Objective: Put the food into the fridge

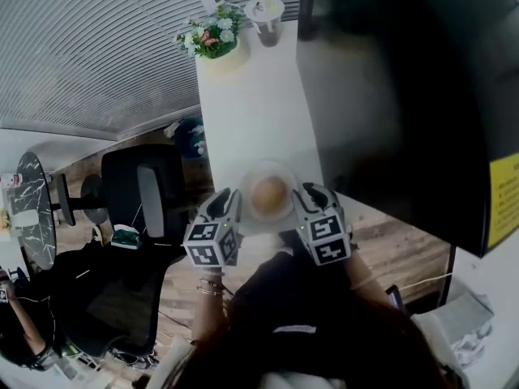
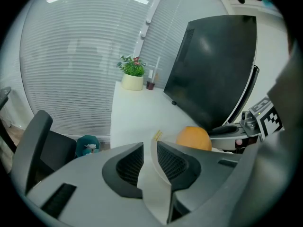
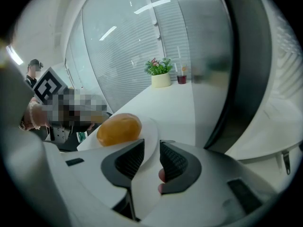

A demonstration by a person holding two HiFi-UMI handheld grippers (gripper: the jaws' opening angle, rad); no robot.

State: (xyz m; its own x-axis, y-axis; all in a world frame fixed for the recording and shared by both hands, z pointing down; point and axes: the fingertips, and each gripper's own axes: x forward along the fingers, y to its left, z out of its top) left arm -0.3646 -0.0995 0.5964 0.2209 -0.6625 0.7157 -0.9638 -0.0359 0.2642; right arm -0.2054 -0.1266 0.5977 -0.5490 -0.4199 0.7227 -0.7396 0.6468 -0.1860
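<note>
Both left tongs (image 1: 228,201) and right tongs (image 1: 310,194) stand open, straddling the rim of the plate (image 1: 251,173) under the bun (image 1: 269,191).

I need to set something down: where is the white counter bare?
The counter is bare along its middle, between the plate and the flower pot and cup at the far end. The near end is crowded: plate, bun, left gripper, right gripper.
</note>
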